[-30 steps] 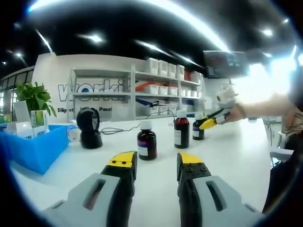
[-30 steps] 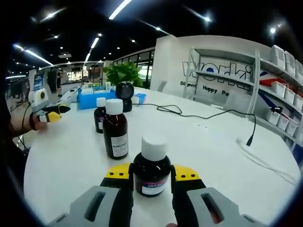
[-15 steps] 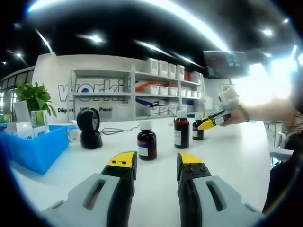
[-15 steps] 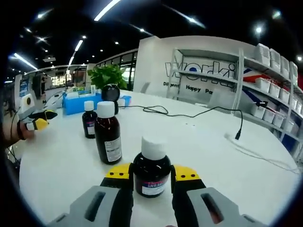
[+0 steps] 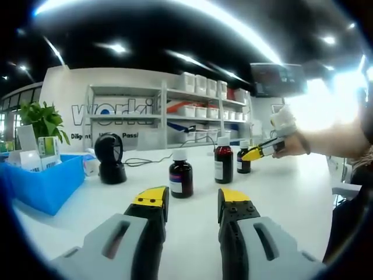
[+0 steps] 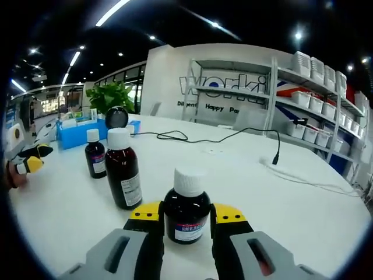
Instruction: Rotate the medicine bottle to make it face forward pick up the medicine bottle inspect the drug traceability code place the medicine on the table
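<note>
A small dark medicine bottle with a white cap and a label facing the camera sits between the jaws of my right gripper, which is shut on it. In the left gripper view the same bottle is at the far right of the row, low at the white table, with the right gripper on it. A taller brown bottle and another small one stand to its left. My left gripper hovers open over the table, well short of the small bottle and the taller one.
A black scanner stands at the back left, beside a blue bin of boxes and a plant. A black cable runs across the table. Shelves line the far wall. The left gripper is at the left edge.
The right gripper view has swung round, so the other bottles and shelves have slid left; the held bottle stays between the jaws. The right hand has shifted slightly. My left gripper has not moved.
</note>
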### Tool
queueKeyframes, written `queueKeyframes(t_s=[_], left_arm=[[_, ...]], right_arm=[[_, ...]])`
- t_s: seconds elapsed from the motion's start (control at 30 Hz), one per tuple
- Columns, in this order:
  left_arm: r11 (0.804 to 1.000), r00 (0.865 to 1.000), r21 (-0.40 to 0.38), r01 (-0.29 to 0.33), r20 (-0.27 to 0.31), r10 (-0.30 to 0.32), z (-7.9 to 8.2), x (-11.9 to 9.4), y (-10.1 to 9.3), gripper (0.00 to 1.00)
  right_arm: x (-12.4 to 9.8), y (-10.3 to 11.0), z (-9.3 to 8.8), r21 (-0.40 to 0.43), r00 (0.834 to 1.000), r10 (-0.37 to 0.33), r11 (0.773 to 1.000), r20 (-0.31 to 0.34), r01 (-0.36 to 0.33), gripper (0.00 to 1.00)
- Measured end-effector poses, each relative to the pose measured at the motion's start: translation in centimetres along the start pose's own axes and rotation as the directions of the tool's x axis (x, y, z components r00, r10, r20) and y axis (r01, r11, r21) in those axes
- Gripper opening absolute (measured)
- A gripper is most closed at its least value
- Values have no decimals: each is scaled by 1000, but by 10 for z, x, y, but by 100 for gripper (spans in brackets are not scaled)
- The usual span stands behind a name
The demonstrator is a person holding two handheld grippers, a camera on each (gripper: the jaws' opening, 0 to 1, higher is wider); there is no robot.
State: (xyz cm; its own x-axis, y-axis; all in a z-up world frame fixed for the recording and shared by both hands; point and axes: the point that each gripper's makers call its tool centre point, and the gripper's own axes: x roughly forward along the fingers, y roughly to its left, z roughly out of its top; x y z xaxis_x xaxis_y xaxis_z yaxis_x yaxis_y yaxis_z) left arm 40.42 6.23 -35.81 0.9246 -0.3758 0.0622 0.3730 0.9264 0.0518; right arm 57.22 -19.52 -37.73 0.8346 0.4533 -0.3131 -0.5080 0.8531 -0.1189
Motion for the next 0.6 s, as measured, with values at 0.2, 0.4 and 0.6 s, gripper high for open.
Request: queueKeyframes(t_s=[0.2,0.4,0.6], left_arm=[[1000,1000,1,1,0,-1,0,0,0,26],[1000,1000,0,-1,2,1,0,-1,0,26],[1000,1000,-1,2,1,-2,0,-1,1,26]], right_arm=[[-4,3,-1,31,998,-59,998,7,59,27],[-4,7,-1,51,996,-93,994,12,92,27],[-5,6,-1,41,996,-93,995,14,93,27]])
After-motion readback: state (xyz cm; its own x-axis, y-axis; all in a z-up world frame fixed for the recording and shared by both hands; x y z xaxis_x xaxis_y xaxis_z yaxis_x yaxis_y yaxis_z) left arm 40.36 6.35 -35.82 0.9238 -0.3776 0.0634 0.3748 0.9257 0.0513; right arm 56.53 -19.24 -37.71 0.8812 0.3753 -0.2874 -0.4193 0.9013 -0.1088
